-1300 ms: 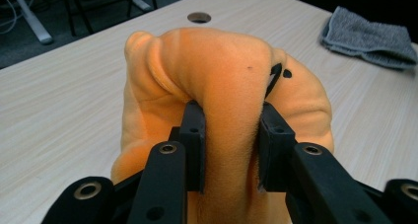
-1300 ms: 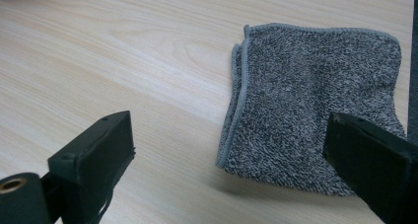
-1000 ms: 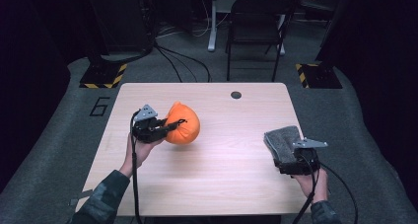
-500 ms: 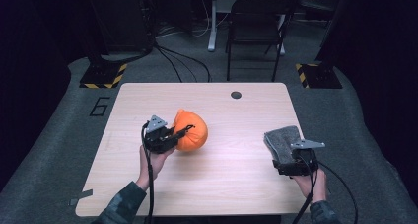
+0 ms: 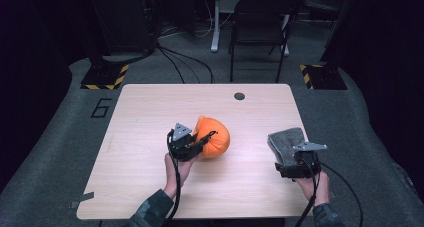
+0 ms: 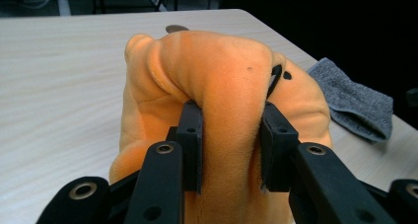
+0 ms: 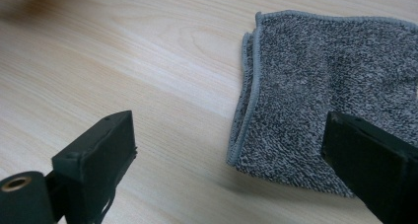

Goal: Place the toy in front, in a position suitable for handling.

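Item 1, my right claw [image 5: 295,159]: held in my right hand [image 5: 312,184] at the near right corner of the surface [image 5: 150,112]. Released; in the right gripper view the two black jaws stand wide apart, the left one over bare wood, the right one over the cloth. Cable trails off the near edge.

Item 2, my left claw [image 5: 200,139]: held in my left hand [image 5: 176,168], forearm in a camouflage sleeve [image 5: 150,214] coming in from the near edge, a little left of centre. Clenched, grasping the orange plush toy. In the left gripper view the jaws pinch a thick fold of the fabric between them, and the fold bulges above the pads. Grey three-cornered plate on top.

Item 3, orange plush toy [image 6: 222,86]: soft, rounded, with small black markings on its right side. Located near the middle of the surface, slightly toward the near edge, just right of my left claw. Whether it rests on the wood or is lifted clear I cannot tell.

Item 4, grey terry cloth [image 7: 320,91]: folded, bound edge visible, lying flat along the right edge of the surface, just ahead of my right claw and well apart from the toy.

Item 5, dark round spot [image 5: 239,96]: on the surface close to the far edge, right of centre.

Item 6, black folding chair [image 5: 260,27]: on the floor beyond the far edge.
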`<move>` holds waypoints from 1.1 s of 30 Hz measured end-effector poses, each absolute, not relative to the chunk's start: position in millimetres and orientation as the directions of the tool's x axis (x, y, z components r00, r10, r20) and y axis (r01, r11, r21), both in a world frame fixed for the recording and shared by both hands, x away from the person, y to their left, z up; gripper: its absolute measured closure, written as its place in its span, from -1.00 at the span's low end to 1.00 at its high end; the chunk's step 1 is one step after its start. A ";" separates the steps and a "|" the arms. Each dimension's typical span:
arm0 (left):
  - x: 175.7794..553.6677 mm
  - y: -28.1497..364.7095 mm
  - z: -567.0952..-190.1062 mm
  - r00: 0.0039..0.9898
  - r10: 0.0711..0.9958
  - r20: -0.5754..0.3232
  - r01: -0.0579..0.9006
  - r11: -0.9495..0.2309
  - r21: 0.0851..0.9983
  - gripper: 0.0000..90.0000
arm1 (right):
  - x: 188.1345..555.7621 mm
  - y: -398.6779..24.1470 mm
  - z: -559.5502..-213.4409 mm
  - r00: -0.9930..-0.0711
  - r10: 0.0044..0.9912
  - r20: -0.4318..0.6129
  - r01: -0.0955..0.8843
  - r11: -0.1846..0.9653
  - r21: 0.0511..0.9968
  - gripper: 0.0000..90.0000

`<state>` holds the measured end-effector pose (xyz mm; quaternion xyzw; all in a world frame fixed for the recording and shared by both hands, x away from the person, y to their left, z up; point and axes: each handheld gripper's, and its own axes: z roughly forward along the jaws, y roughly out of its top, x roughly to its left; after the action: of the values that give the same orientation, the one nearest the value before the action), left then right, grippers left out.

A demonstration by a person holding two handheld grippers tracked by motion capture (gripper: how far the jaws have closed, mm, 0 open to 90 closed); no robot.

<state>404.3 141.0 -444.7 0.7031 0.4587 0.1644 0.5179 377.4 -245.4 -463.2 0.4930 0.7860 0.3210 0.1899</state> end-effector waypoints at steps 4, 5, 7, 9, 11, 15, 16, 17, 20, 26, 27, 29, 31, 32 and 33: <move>404.3 133.3 -458.6 0.540 0.812 -0.220 0.487 -0.088 0.869 0.46 | 378.2 -244.9 -465.4 -0.441 0.897 0.020 0.657 0.308 0.688 -0.87; 405.4 132.1 -463.6 0.542 0.812 -0.218 0.498 -0.101 0.861 0.43 | 378.3 -244.4 -465.5 -0.441 0.897 0.021 0.661 0.309 0.683 -0.87; 408.0 129.6 -472.2 0.540 0.811 -0.225 0.528 -0.118 0.841 0.27 | 378.0 -243.6 -465.5 -0.443 0.896 0.018 0.662 0.313 0.681 -0.87; 406.9 130.9 -474.4 0.539 0.810 -0.230 0.529 -0.113 0.841 0.10 | 377.4 -243.2 -464.6 -0.446 0.895 0.014 0.658 0.317 0.683 -0.87; 405.4 134.4 -469.4 0.554 0.804 -0.215 0.518 -0.131 0.845 -0.17 | 376.8 -243.3 -463.6 -0.444 0.896 0.017 0.657 0.313 0.686 -0.87; 399.9 147.3 -456.9 0.609 0.773 -0.179 0.471 -0.170 0.866 -0.41 | 376.3 -244.0 -463.3 -0.446 0.895 0.015 0.655 0.314 0.687 -0.87; 400.8 152.5 -453.0 0.623 0.764 -0.167 0.462 -0.187 0.867 -0.50 | 376.2 -244.0 -463.2 -0.442 0.897 0.014 0.656 0.312 0.688 -0.87; 404.4 160.2 -448.9 0.635 0.754 -0.169 0.456 -0.188 0.870 -0.55 | 376.1 -244.3 -462.7 -0.443 0.897 0.016 0.655 0.311 0.689 -0.87; 420.1 177.0 -442.4 0.691 0.702 -0.170 0.446 -0.231 0.865 -0.71 | 375.8 -244.1 -461.0 -0.438 0.899 0.018 0.656 0.306 0.690 -0.87; 459.6 188.4 -443.2 0.779 0.598 -0.191 0.458 -0.332 0.825 -0.81 | 378.2 -244.5 -461.8 -0.445 0.895 0.013 0.650 0.313 0.692 -0.87; 463.2 188.0 -444.4 0.789 0.584 -0.193 0.454 -0.341 0.823 -0.83 | 377.7 -243.8 -461.9 -0.441 0.897 0.017 0.655 0.309 0.689 -0.87; 474.4 185.2 -449.6 0.803 0.563 -0.197 0.462 -0.380 0.801 -0.77 | 378.0 -244.9 -461.8 -0.450 0.893 0.007 0.649 0.322 0.689 -0.87; 482.9 181.5 -455.7 0.825 0.525 -0.211 0.464 -0.415 0.782 -0.75 | 379.1 -245.9 -460.8 -0.453 0.891 0.012 0.645 0.318 0.695 -0.87; 485.6 179.8 -457.9 0.828 0.519 -0.214 0.469 -0.430 0.771 -0.69 | 379.0 -246.4 -459.9 -0.445 0.895 0.022 0.648 0.305 0.698 -0.87; 488.9 177.1 -461.8 0.835 0.493 -0.244 0.480 -0.439 0.760 -0.69 | 379.3 -247.8 -459.6 -0.450 0.893 0.017 0.643 0.311 0.700 -0.87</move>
<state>488.9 177.1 -461.8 0.8481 0.2868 0.0069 0.4454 379.3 -247.8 -459.6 0.4881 0.7865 0.3262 0.1917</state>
